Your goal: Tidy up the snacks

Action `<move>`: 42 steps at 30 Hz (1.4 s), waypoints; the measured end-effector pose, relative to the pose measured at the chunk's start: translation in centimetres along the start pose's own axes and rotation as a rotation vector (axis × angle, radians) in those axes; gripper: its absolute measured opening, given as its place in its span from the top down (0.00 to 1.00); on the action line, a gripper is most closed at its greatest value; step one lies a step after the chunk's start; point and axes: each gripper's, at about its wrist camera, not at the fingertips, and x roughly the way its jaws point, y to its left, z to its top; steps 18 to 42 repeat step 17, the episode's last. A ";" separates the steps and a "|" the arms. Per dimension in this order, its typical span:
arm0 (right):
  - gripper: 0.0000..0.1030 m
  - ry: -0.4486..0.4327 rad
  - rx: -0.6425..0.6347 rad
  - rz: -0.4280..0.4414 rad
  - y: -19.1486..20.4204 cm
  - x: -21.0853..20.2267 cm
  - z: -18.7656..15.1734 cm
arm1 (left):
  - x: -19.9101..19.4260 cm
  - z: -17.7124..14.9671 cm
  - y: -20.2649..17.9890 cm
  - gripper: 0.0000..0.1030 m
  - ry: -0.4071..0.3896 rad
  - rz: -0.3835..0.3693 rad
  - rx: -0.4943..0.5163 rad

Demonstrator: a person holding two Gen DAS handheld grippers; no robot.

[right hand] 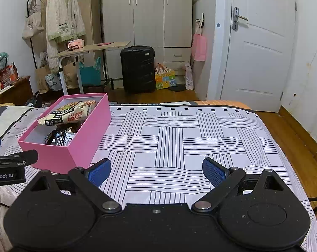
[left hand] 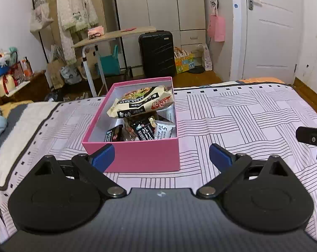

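A pink box (left hand: 145,157) stands on the striped bed sheet, holding a large noodle packet (left hand: 141,101) on top of several small dark and white snack packets (left hand: 143,130). My left gripper (left hand: 161,157) is open and empty, just in front of the box's near wall. The box also shows in the right wrist view (right hand: 82,140), at the left, with the noodle packet (right hand: 68,113) inside. My right gripper (right hand: 156,171) is open and empty over bare sheet, to the right of the box. The left gripper's body (right hand: 9,166) shows at the left edge there.
The bed (right hand: 189,138) ends at a far edge with wooden floor (right hand: 301,142) beyond and to the right. A black suitcase (left hand: 157,52), a small table (left hand: 108,36), a clothes rack, wardrobe and white door (left hand: 269,31) stand across the room.
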 end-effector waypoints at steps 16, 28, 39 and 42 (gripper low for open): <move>0.07 0.015 0.007 -0.010 -0.2 0.3 -0.1 | -0.3 0.0 -0.2 0.00 -0.012 0.027 -0.008; 0.07 0.016 0.007 -0.010 -0.3 0.3 -0.1 | -0.3 0.0 -0.2 0.00 -0.016 0.025 -0.001; 0.07 0.016 0.007 -0.010 -0.3 0.3 -0.1 | -0.3 0.0 -0.2 0.00 -0.016 0.025 -0.001; 0.07 0.016 0.007 -0.010 -0.3 0.3 -0.1 | -0.3 0.0 -0.2 0.00 -0.016 0.025 -0.001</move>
